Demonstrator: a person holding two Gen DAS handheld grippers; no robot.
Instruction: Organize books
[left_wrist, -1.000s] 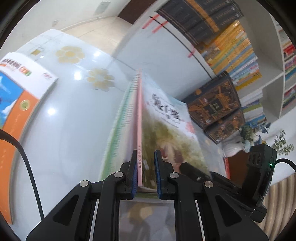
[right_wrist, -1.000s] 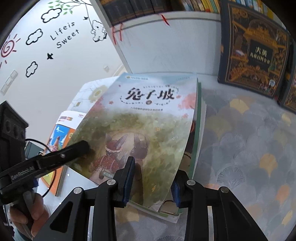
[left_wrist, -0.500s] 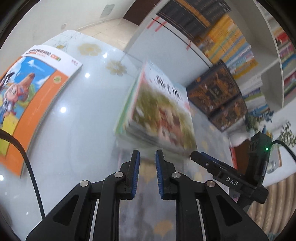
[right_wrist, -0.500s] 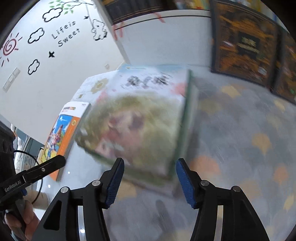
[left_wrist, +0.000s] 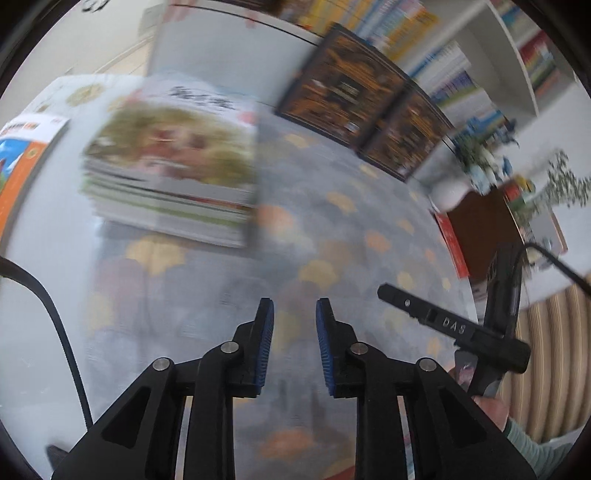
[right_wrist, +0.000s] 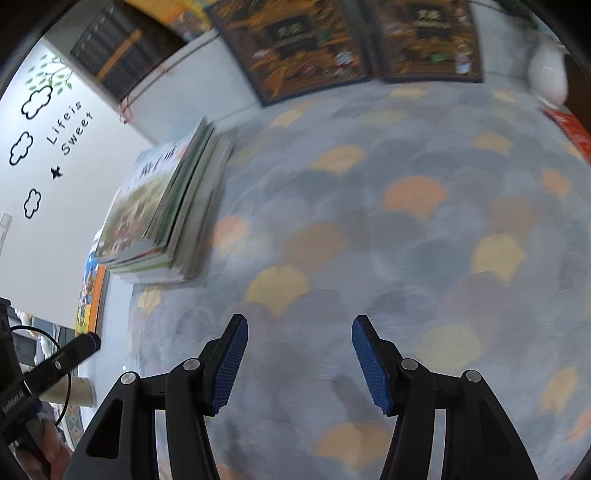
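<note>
- Left wrist view: left gripper (left_wrist: 294, 325) empty, jaws narrowly apart and opening; stack of books (left_wrist: 170, 173) lies flat up-left of it, orange book (left_wrist: 22, 155) beyond at far left
- Right wrist view: right gripper (right_wrist: 299, 363) empty, jaws half spread; stack (right_wrist: 162, 218) well apart to upper left, long axis running away

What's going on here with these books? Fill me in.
A person with a gripper in each hand is tidying books. A stack of books topped by a green picture book lies on the patterned tablecloth. Neither gripper holds anything: the left gripper hangs over the cloth with its jaws opening and nothing between them, and the right gripper is open and empty. An orange book lies apart, beside the stack.
</note>
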